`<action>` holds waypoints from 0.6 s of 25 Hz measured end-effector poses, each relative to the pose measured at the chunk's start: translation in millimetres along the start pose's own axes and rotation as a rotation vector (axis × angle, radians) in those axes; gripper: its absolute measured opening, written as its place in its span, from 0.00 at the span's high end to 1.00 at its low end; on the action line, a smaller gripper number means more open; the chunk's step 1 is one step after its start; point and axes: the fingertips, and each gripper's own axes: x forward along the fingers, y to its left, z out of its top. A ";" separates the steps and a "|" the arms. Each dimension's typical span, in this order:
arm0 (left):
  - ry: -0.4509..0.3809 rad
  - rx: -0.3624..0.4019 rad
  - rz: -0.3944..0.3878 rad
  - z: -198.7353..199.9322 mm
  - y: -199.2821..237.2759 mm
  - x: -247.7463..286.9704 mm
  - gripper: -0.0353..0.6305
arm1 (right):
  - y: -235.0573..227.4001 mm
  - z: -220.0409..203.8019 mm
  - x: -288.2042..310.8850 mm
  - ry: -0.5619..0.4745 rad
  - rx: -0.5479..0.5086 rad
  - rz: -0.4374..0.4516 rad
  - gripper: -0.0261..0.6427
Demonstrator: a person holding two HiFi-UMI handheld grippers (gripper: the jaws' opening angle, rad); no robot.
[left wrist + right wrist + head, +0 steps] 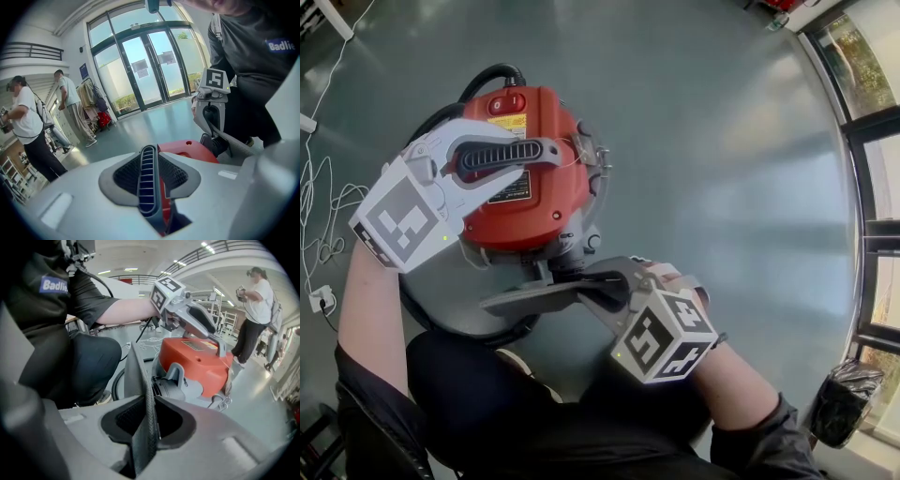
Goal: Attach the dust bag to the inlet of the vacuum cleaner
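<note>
The red vacuum cleaner (530, 192) stands on the floor in front of me. My left gripper (534, 153) is shut on its black ribbed carry handle (499, 156), which shows as a ribbed bar (147, 180) between the pads in the left gripper view. The grey dust bag (542, 294) lies flat and edge-on below the vacuum's grey inlet (578, 246), with my right gripper (598, 285) shut on its near end. In the right gripper view the bag's edge (143, 418) runs up between the pads, and the inlet (165, 385) sits just beyond it.
A black hose (492, 73) curls behind the vacuum. White cables (321, 230) trail over the floor at the left. A black-lined bin (842, 401) stands at the lower right beside glass doors (872, 141). People (28, 126) stand farther off. My dark-trousered legs (487, 384) are just below.
</note>
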 end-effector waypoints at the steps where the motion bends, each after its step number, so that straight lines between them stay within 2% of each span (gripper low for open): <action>1: 0.000 -0.001 -0.001 -0.2 0.0 0.2 0.75 | -0.5 -0.5 0.0 -0.003 0.011 -0.007 0.87; 7: 0.003 -0.001 0.003 -0.4 0.1 0.2 0.75 | 2.6 6.1 2.6 0.011 -0.066 -0.013 0.87; 10: 0.001 -0.005 0.000 -1.2 0.5 0.3 0.75 | 0.1 6.4 0.9 0.010 -0.107 -0.051 0.83; 15: 0.000 -0.002 -0.001 -1.9 0.9 0.0 0.75 | -2.1 6.2 -4.0 0.000 -0.091 -0.068 0.78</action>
